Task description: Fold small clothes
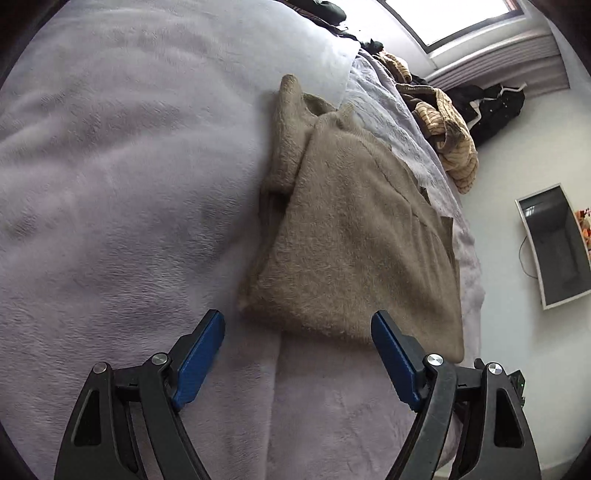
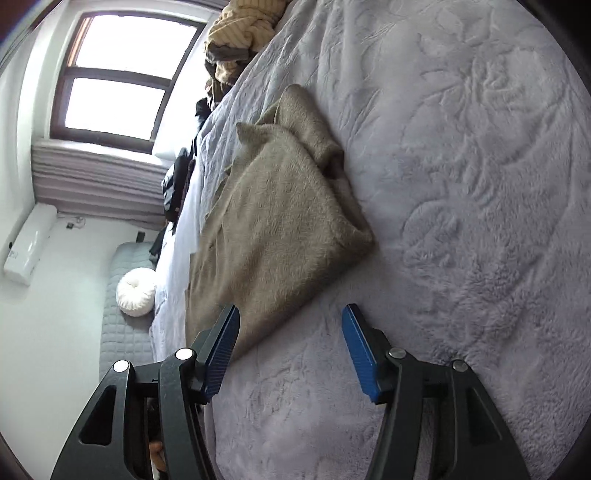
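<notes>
Just ahead of both spread, empty pairs of fingers, left gripper and right gripper, lies the folded beige sweater; a careless pinch could drag its top layer and undo the fold.

A: "Was the striped garment whole?"
B: "No, the top edge cut it off. The dark clothes beyond were too small, perhaps a jacket."
</notes>
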Tool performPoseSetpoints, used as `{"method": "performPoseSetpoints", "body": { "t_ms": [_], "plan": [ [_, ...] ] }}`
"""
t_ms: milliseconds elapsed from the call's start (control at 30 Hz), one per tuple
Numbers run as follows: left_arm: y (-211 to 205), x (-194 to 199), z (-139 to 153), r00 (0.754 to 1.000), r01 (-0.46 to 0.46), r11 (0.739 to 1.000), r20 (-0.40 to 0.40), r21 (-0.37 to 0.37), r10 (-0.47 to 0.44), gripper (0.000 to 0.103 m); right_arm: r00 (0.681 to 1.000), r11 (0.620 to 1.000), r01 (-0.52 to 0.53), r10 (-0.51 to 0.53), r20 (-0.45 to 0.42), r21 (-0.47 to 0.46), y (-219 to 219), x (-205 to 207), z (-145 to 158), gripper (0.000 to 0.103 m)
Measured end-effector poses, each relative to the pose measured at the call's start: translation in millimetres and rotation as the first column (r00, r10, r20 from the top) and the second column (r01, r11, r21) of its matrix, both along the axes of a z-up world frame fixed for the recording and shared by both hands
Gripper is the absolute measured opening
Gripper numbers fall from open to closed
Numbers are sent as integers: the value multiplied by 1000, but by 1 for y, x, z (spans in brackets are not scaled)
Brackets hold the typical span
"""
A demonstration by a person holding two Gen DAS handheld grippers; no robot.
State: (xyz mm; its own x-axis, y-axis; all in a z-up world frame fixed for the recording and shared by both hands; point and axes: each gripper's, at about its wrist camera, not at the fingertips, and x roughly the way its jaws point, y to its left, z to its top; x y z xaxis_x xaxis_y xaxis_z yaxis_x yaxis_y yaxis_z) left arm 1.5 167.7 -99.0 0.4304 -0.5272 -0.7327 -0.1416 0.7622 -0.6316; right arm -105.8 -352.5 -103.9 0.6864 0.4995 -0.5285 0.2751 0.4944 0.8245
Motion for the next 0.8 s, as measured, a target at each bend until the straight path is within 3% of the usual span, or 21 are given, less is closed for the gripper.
{"method": "performPoseSetpoints", "body": {
  "t_ms": [167,200,233,300,367,433,500,600,667,733,800],
  "plan": [
    [-9,14,-5,997,-82,996,-1,-21,82,82,991,982,131,-130,-18,133,-11,23,-21,61],
    [-7,15,-7,993,-116,993,-8,-35,116,78,991,983,136,-133,-31,127,-10,26,-23,53],
    [-6,17,-7,991,-137,990,-11,-30,137,57,991,985,133,-128,-43,113,-10,30,-24,33],
    [-5,23,-9,990,-143,990,-21,-16,143,19,992,990,110,-105,-66,86,-7,38,-22,9],
    [-3,20,-3,990,-140,989,8,-51,140,19,994,993,99,-97,-45,56,-3,42,-11,9],
    [-6,12,16,990,-110,994,91,5,109,19,997,997,76,-75,21,-27,-2,36,14,8],
    [-10,8,25,988,-88,994,131,68,79,19,998,993,64,-61,31,-102,0,34,24,8],
    [-4,11,5,994,-92,991,75,98,84,19,997,985,42,-52,-52,-166,-2,41,5,9],
    [4,9,-11,994,-107,991,33,80,105,19,995,989,41,-53,-83,-140,-6,40,-15,9],
    [9,2,-7,992,-118,990,48,76,115,19,996,988,45,-56,-72,-145,-6,36,-10,9],
    [11,-3,-1,993,-108,986,60,128,101,19,995,981,31,-48,-87,-192,-7,34,-2,10]
  ]
}}
